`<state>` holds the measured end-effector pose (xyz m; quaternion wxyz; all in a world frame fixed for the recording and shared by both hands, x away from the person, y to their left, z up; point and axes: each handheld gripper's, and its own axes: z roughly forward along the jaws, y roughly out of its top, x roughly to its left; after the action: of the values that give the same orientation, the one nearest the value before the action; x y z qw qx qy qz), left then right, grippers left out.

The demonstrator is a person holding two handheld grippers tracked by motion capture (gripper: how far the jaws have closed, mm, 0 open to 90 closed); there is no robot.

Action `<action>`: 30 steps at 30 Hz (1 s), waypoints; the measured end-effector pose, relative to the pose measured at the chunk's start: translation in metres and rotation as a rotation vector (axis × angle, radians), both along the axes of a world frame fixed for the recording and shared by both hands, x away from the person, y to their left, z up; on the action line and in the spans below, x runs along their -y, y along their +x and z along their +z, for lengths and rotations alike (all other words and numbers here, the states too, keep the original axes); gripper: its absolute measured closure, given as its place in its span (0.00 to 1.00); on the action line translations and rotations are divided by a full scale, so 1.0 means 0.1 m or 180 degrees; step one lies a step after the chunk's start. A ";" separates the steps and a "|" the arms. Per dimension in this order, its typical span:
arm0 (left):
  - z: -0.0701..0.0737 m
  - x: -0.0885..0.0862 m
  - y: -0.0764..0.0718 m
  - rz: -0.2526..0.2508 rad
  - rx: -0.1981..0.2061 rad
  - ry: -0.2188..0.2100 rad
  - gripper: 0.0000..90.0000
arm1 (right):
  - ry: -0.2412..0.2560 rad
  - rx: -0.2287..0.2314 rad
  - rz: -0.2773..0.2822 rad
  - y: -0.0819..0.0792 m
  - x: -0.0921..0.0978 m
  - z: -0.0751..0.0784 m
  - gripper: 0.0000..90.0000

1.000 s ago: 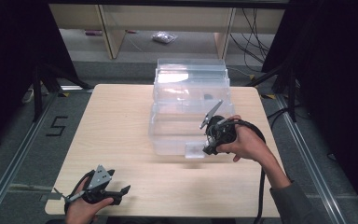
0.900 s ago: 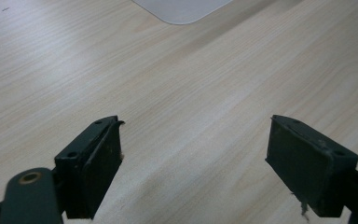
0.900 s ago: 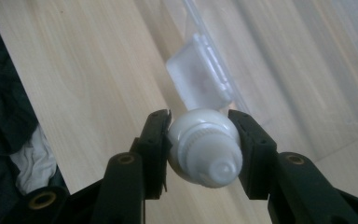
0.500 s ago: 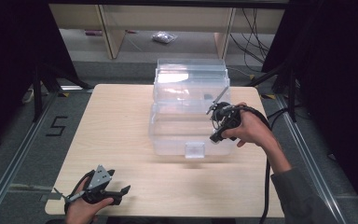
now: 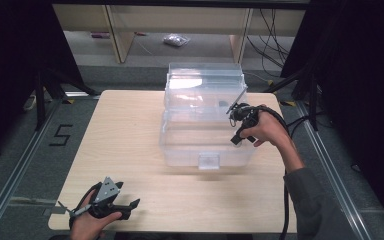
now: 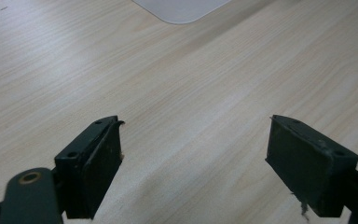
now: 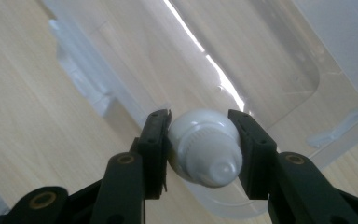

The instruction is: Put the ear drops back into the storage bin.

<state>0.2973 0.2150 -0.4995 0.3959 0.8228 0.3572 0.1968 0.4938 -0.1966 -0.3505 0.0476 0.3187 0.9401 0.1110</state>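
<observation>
Bulb point(image 7: 204, 147), white and rounded, sits clamped between the jaws of the right gripper point(image 7: 204, 149), above the open clear bin point(image 5: 205, 125). Largest in the scene is the wooden table point(image 5: 130, 135); the bin stands at its far middle, lid raised behind. The right gripper point(image 5: 240, 122) hovers at the bin's right wall, over its interior. The left gripper point(image 5: 112, 202) rests near the front left corner, its jaws wide apart on nothing, bare wood between them. Likely risk: the bulb's smooth, curved shell could slip from the flat pads if the grip loosens, and drop hard onto the bin's floor.
</observation>
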 end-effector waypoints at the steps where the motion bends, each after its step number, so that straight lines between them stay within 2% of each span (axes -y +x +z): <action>1: 0.00 0.00 0.00 0.0001 -0.0003 -0.0001 0.19 | -0.0002 -0.0031 -0.0038 0.03 0.01 -0.03 0.67; 5: 0.00 -0.01 0.01 -0.0020 0.0033 0.0028 0.19 | -0.0051 -0.0090 -0.0117 0.13 0.03 -0.12 0.67; 8: 0.00 -0.01 0.01 -0.0017 0.0027 0.0021 0.19 | -0.0118 -0.0129 -0.0240 0.20 0.04 -0.22 0.67; 10: 0.00 -0.01 0.00 -0.0008 -0.0009 0.0002 0.19 | -0.0127 -0.0156 -0.0228 0.25 0.06 -0.27 0.67; 11: 0.00 -0.01 0.01 -0.0015 0.0022 0.0021 0.19 | -0.0148 -0.0216 -0.0323 0.26 0.05 -0.30 0.67; 13: 0.00 -0.01 0.01 -0.0022 0.0031 0.0029 0.19 | -0.0179 -0.0169 -0.0203 0.31 0.07 -0.34 0.67; 14: 0.00 0.00 0.00 -0.0004 -0.0004 -0.0007 0.19 | -0.0206 -0.0230 -0.0332 0.29 0.05 -0.35 0.67; 16: 0.00 0.00 0.00 -0.0001 -0.0011 -0.0006 0.19 | -0.0209 -0.0191 -0.0285 0.32 0.05 -0.39 0.67; 18: 0.00 -0.01 0.01 -0.0022 0.0029 0.0025 0.19 | -0.0327 -0.0250 -0.0403 0.34 0.03 -0.42 0.67; 20: 0.00 0.00 0.00 0.0010 -0.0008 -0.0008 0.19 | -0.0360 -0.0247 -0.0349 0.37 0.03 -0.46 0.67; 21: 0.00 0.00 0.00 0.0011 -0.0006 0.0002 0.19 | -0.0399 -0.0295 -0.0427 0.38 0.02 -0.47 0.67; 22: 0.00 0.00 0.00 0.0008 -0.0002 -0.0006 0.19 | -0.0388 -0.0269 -0.0366 0.39 0.03 -0.49 0.67; 23: 0.00 -0.01 0.01 -0.0024 0.0013 0.0025 0.19 | -0.0383 -0.0296 -0.0467 0.38 0.02 -0.51 0.67; 25: 0.01 -0.02 0.02 -0.0064 0.0082 0.0085 0.19 | -0.0358 -0.0339 -0.0431 0.40 0.03 -0.54 0.67; 28: 0.01 -0.02 0.02 -0.0052 0.0073 0.0075 0.19 | -0.0379 -0.0380 -0.0512 0.40 0.02 -0.61 0.67; 30: 0.01 -0.02 0.02 -0.0052 0.0076 0.0078 0.19 | -0.0443 -0.0353 -0.0452 0.42 0.03 -0.64 0.67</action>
<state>0.2995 0.2166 -0.4988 0.3917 0.8280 0.3433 0.2077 0.5356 -0.2000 -0.4142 0.0252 0.3861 0.9218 0.0241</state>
